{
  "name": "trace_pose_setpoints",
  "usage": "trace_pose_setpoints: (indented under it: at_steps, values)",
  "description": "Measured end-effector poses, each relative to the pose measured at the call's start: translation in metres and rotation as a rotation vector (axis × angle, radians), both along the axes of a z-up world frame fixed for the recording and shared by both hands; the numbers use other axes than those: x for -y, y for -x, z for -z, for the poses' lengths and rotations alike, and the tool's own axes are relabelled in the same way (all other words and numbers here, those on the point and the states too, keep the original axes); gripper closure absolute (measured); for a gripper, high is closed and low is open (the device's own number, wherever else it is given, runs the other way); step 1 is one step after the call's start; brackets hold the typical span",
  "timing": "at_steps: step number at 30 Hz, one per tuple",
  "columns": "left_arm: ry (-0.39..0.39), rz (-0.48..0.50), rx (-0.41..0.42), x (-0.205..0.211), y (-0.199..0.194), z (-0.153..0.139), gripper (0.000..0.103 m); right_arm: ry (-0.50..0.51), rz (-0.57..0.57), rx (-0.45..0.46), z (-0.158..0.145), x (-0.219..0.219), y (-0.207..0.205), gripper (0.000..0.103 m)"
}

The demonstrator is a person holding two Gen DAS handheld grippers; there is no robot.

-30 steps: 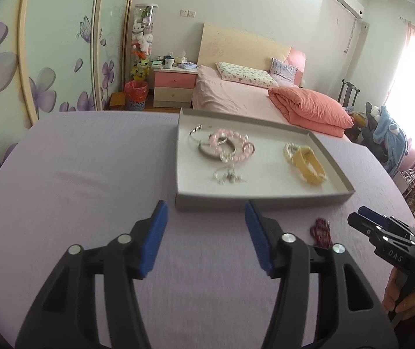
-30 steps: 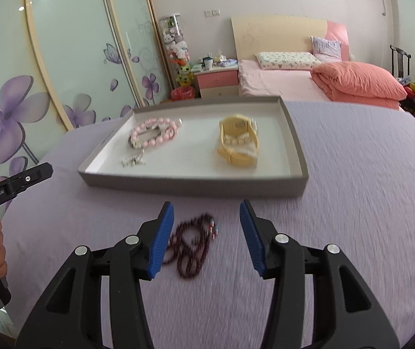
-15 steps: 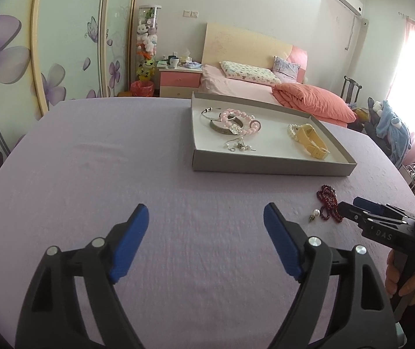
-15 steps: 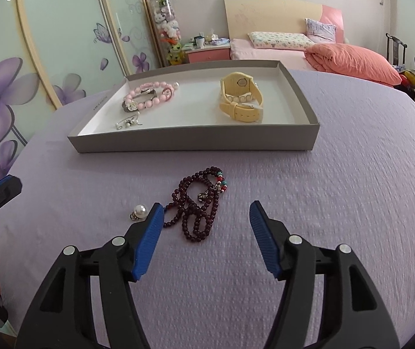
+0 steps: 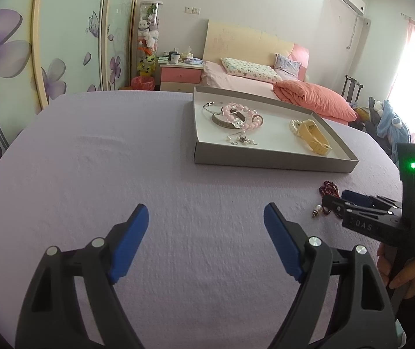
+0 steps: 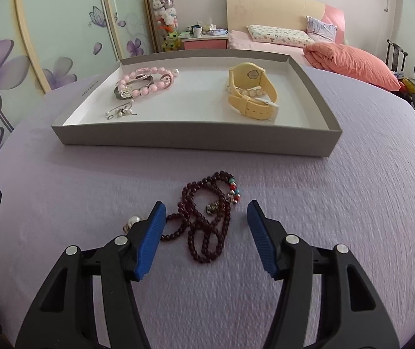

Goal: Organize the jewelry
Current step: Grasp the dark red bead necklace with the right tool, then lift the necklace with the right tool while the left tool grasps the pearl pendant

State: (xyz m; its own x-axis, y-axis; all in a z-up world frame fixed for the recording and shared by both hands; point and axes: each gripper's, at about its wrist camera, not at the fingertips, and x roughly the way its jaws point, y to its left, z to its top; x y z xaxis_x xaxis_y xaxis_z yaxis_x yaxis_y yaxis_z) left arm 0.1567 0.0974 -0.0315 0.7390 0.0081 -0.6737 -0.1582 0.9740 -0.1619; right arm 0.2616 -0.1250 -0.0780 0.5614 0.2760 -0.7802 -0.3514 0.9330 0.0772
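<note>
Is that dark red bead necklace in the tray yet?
Out. The dark red bead necklace lies on the purple cloth, before the grey tray.

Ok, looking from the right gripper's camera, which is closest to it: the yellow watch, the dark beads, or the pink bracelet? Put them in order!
From the right gripper:
1. Dark beads, on the purple cloth between its open fingers.
2. Yellow watch, in the tray's right half.
3. Pink bracelet, tray's far left, slightly farther than the watch.
</note>
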Motion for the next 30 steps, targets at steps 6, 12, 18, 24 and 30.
trace_pose_setpoints:
  at_steps: [6, 12, 18, 24, 30]
  values:
    - [-0.004, 0.012, -0.008, 0.005, -0.002, 0.003, 0.021, -0.011, -0.03, -0.009, -0.001, 0.003, 0.003, 0.071]
    - [0.005, 0.029, -0.011, 0.013, -0.005, 0.004, 0.021, -0.016, -0.051, -0.015, -0.002, 0.014, 0.01, 0.091]
    - [-0.001, 0.067, -0.021, 0.03, -0.011, 0.006, 0.021, -0.065, -0.03, -0.014, -0.012, 0.028, 0.011, 0.095]
    - [0.007, 0.125, -0.047, 0.058, -0.023, 0.012, 0.021, -0.154, -0.008, 0.051, -0.043, 0.049, 0.013, 0.095]
    - [-0.03, 0.2, -0.076, 0.095, -0.037, 0.021, 0.022, -0.228, 0.0, 0.124, -0.076, 0.064, 0.017, 0.095]
